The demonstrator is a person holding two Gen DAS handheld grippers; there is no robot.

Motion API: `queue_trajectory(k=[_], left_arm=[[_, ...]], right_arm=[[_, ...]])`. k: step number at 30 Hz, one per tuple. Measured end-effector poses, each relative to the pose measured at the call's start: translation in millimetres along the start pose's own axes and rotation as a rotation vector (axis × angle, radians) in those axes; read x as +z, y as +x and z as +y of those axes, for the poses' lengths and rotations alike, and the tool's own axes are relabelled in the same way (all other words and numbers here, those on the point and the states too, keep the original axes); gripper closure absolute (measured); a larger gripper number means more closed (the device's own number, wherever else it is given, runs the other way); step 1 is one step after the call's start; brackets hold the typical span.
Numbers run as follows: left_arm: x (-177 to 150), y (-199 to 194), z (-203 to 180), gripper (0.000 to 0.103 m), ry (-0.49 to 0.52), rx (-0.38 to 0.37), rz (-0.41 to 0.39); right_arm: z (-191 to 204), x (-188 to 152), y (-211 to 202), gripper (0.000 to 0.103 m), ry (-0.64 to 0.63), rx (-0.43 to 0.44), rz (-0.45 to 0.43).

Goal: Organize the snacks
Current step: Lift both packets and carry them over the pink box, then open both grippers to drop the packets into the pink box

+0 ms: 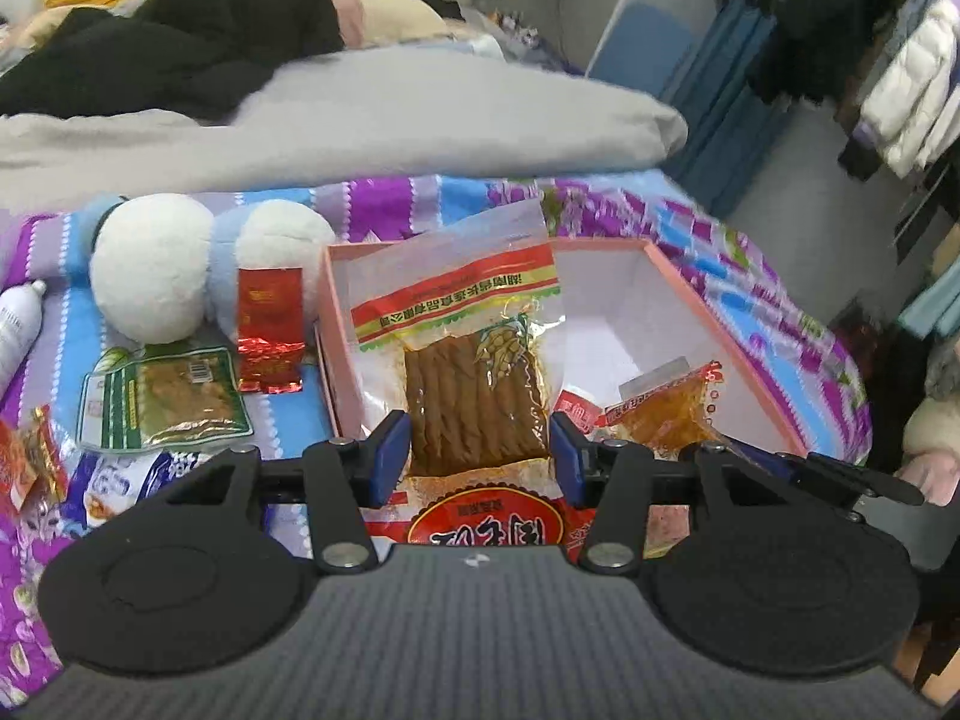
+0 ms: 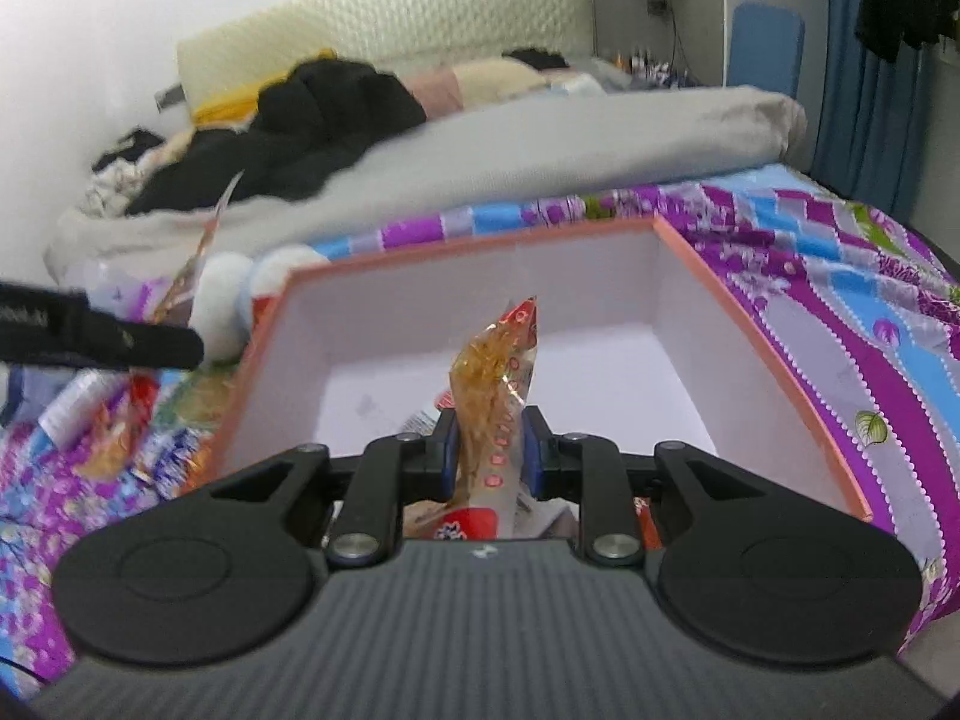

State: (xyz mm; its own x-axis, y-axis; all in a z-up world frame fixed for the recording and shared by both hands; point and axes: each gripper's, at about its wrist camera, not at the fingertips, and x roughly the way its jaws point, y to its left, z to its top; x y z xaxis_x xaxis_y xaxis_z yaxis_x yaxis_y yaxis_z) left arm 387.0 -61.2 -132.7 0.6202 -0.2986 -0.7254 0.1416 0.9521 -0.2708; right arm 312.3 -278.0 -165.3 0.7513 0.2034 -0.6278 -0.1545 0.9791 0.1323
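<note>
One pink box (image 1: 726, 324) is sitting on the purple-and-blue bedsheet (image 1: 774, 276), a grey duvet (image 1: 360, 120) lying behind it. The left gripper (image 1: 480, 444) is clamping a clear packet of brown twisted sticks (image 1: 474, 372) over the box; the right gripper (image 2: 489, 450) is pinching one orange snack packet (image 2: 495, 372) above its white interior.

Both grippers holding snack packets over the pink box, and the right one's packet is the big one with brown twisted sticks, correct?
Not quite. The brown twisted-stick packet sits in the left gripper, per the left wrist view. The right gripper holds a small orange packet. Both are over the pink box.
</note>
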Motion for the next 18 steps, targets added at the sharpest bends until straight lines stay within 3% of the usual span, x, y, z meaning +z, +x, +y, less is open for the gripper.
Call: queue_trajectory(k=[4,6,7,8,10,18], left_arm=[[-0.1,14.2,-7.1,0.043,0.033,0.009,0.030],[-1.7,17.8,-9.5,0.029,0.042,0.031,0.031],[-2.7,17.6,-11.2,0.028,0.042,0.038,0.031],[-3.0,18.0,-10.5,0.027,0.041,0.037,0.029],[-3.8,16.0,-8.3,0.027,0.028,0.026,0.025],[-5.7,-16.3,-9.4,0.027,0.038,0.015,-0.045]], right_arm=[[-10.4,-4.6,8.6,0.077,0.035,-0.002,0.029],[-13.1,-6.0,8.2,0.076,0.050,0.002,0.033],[-15.4,-6.8,8.7,0.067,0.060,0.001,0.038],[-17.7,-6.2,10.2,0.050,0.068,0.001,0.040],[-20.7,-6.4,9.8,0.041,0.086,0.011,0.035],[-14.9,-2.9,-5.5,0.041,0.060,0.013,-0.014]])
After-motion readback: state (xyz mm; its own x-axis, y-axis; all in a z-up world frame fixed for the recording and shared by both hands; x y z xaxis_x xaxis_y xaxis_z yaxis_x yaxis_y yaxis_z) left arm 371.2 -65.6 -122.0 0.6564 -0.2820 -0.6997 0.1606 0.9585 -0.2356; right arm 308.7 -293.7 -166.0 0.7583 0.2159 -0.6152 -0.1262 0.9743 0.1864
